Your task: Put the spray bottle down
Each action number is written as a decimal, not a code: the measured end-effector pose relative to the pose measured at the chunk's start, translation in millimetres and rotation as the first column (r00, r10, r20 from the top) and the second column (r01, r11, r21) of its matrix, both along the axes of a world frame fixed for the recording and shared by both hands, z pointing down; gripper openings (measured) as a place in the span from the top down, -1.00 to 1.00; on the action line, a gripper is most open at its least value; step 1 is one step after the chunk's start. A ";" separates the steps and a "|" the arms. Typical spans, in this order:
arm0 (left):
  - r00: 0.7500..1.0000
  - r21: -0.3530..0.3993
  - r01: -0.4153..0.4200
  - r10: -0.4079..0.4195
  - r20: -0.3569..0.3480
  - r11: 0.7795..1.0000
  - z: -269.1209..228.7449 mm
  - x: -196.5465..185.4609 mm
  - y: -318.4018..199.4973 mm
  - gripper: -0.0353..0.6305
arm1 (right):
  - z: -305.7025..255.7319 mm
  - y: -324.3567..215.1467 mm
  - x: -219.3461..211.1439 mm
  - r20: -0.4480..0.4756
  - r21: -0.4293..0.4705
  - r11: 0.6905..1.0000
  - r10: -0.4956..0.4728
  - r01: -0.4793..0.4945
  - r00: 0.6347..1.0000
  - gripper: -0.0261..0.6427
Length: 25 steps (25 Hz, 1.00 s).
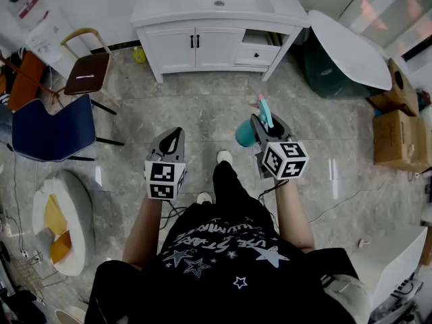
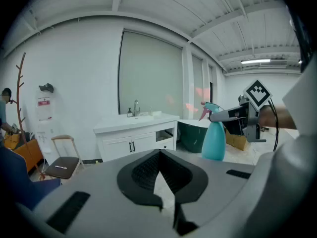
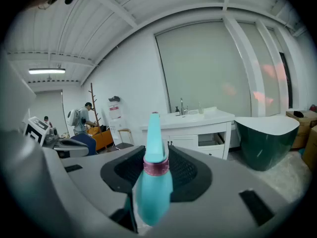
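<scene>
A teal spray bottle [image 1: 246, 134] with a pink collar and teal trigger head hangs in the air above the tiled floor, held by my right gripper [image 1: 264, 123]. In the right gripper view the bottle [image 3: 154, 183] fills the gap between the jaws, which press on it just under the collar; my right gripper [image 3: 154, 151] is shut on it. The left gripper view shows the same bottle [image 2: 214, 139] off to the right, upright in the right gripper [image 2: 241, 116]. My left gripper [image 1: 174, 138] is level beside it, tips [image 2: 159, 153] together, holding nothing.
A white vanity cabinet [image 1: 196, 44] with a sink and an open drawer [image 1: 260, 51] stands ahead. Right of it is a dark green tub [image 1: 334, 63], then cardboard boxes [image 1: 402, 128]. A brown chair [image 1: 86, 69] and a blue chair [image 1: 52, 128] stand left.
</scene>
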State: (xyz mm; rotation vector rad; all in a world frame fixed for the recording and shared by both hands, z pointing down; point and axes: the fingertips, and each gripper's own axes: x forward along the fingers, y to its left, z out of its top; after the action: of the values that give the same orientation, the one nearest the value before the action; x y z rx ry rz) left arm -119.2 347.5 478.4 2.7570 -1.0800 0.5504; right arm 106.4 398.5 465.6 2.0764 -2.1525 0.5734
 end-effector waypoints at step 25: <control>1.000 -0.046 0.007 -0.008 -0.019 0.999 7.2 -27.0 4.1 0.85 | -5.3 2.0 -11.6 0.006 0.014 1.000 0.020 -0.020 1.000 0.44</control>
State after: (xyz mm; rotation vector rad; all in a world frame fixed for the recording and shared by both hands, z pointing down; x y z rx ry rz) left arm -146.2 351.5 485.6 2.7119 -1.0598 0.5398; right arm 94.7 400.5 460.4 2.1083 -2.1470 0.5692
